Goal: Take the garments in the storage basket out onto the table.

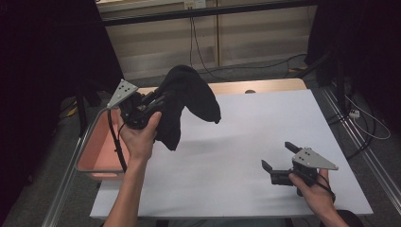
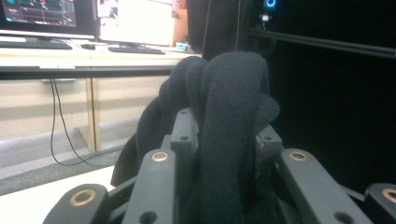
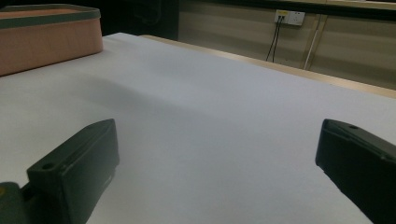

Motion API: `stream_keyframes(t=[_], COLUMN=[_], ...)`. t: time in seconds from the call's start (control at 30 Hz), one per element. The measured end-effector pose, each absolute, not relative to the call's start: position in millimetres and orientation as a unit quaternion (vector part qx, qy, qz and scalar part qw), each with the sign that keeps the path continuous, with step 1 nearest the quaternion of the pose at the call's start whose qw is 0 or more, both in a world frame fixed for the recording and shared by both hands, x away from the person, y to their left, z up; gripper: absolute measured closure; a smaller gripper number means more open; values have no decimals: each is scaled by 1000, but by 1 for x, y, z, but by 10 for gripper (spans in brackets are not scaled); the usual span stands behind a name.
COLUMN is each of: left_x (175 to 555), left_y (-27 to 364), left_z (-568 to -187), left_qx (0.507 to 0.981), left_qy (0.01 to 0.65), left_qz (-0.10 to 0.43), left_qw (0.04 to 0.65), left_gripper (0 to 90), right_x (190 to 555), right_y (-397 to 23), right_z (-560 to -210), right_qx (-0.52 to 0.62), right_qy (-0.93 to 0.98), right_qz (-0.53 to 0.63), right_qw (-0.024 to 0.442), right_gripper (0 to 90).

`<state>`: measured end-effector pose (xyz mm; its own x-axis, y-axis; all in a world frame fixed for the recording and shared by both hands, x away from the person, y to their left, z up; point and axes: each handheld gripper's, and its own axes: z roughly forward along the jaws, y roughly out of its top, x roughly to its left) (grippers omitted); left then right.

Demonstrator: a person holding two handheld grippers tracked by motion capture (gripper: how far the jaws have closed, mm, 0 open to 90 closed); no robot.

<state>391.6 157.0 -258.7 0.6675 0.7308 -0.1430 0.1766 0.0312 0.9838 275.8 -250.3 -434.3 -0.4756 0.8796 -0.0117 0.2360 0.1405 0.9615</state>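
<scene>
A bundle of black cloth (image 1: 187,101) hangs in the air over the left part of the white table (image 1: 246,137), held up by my left gripper (image 1: 158,100). In the left gripper view the same cloth (image 2: 229,135) is wedged thick between the two jaws, which are shut on it. A hand grips that tool from below, beside the pink bin. My right gripper (image 1: 279,156) rests low at the table's front right, jaws wide open and nothing between them; its fingers (image 3: 74,168) frame bare white tabletop.
A pink bin (image 1: 97,146) with a grey rim stands off the table's left edge, also seen as the bin (image 3: 46,37) in the right gripper view. Cables trail on the floor behind and to the right. Dark curtains flank both sides.
</scene>
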Motion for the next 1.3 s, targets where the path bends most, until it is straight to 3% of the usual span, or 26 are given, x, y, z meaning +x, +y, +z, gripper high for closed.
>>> stream_keyframes(t=[1.3], left_x=[424], left_y=[89], left_z=[-335], left_qx=[768], left_qy=[342], left_qz=[165], left_qw=[516], left_gripper=[684], right_x=[274], right_y=[-252], right_z=[-434], right_qx=[408], right_qy=[687], right_qz=[513], right_qw=[313], right_gripper=[0])
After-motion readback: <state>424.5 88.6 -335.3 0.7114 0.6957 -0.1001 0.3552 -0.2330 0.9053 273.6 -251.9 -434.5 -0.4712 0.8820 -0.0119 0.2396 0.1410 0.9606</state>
